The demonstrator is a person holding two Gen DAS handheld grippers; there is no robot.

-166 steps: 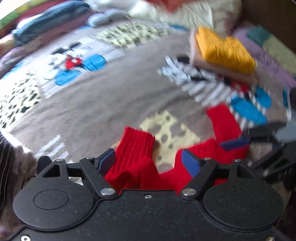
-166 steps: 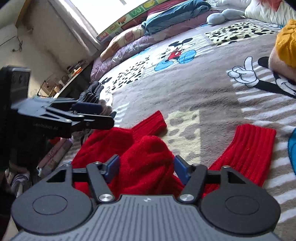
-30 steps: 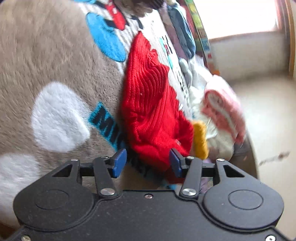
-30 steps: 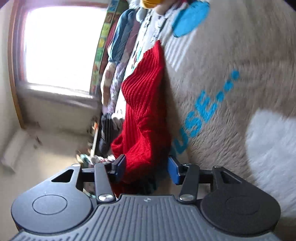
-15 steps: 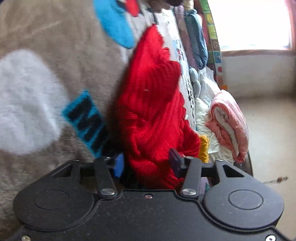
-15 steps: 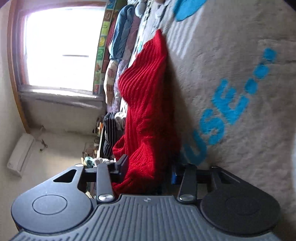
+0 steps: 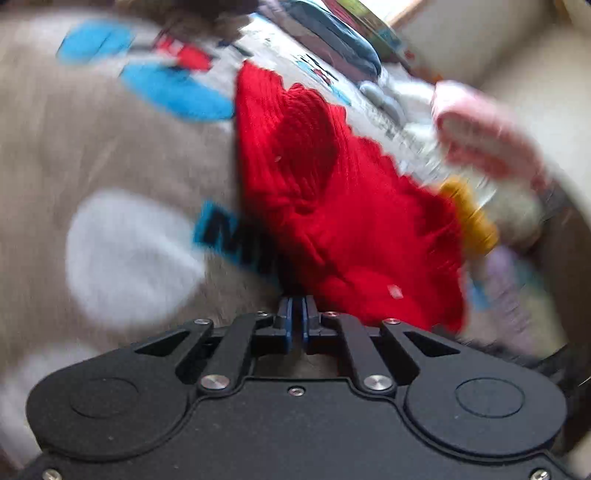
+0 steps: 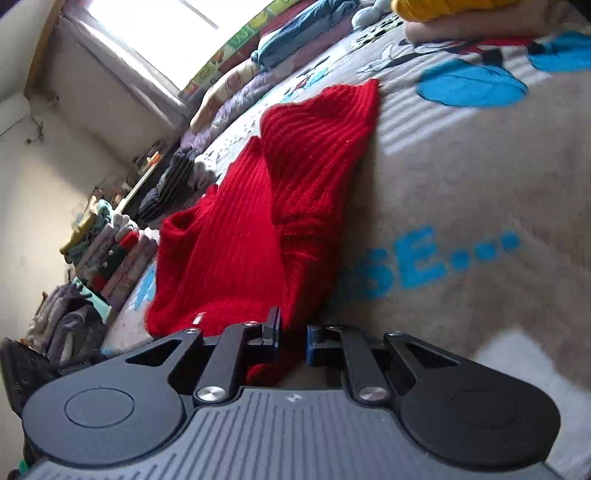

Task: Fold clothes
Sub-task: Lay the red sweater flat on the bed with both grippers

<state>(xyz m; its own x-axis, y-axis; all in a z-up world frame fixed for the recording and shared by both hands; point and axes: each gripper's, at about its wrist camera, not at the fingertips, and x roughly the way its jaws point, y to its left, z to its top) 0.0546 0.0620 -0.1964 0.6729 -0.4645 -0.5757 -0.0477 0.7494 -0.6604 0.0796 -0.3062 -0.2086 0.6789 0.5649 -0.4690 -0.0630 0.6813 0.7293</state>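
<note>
- Left wrist view, blurred: the left gripper (image 7: 294, 320) has its blue pads pressed together with no cloth visible between them, the red sweater (image 7: 332, 206) lying just beyond and to the right of the tips.
- The sweater is bunched on the grey cartoon-print blanket (image 7: 92, 147), covering part of some black-on-blue lettering (image 7: 229, 236).
- Past the sweater's far edge sits a mustard-yellow knit (image 7: 469, 221), and beyond that a pink folded garment (image 7: 487, 144), both smeared by motion.
- Right wrist view, sharp: the right gripper (image 8: 292, 341) has its jaws closing, a fold of the red sweater (image 8: 266, 221) lying in the narrow gap between them; I cannot tell whether the pads already pinch it.
- Here the sweater runs away from the gripper across the blanket (image 8: 461, 166), beside blue printed letters (image 8: 424, 262).
- Only this view shows the bright window (image 8: 147, 33), a stack of folded clothes (image 8: 110, 254) at the bed's left edge, a dark ribbed garment (image 8: 166, 188) and pillows (image 8: 236, 85) along the wall.
- The yellow knit (image 8: 443, 9) appears here at the top, resting on a beige fold.
</note>
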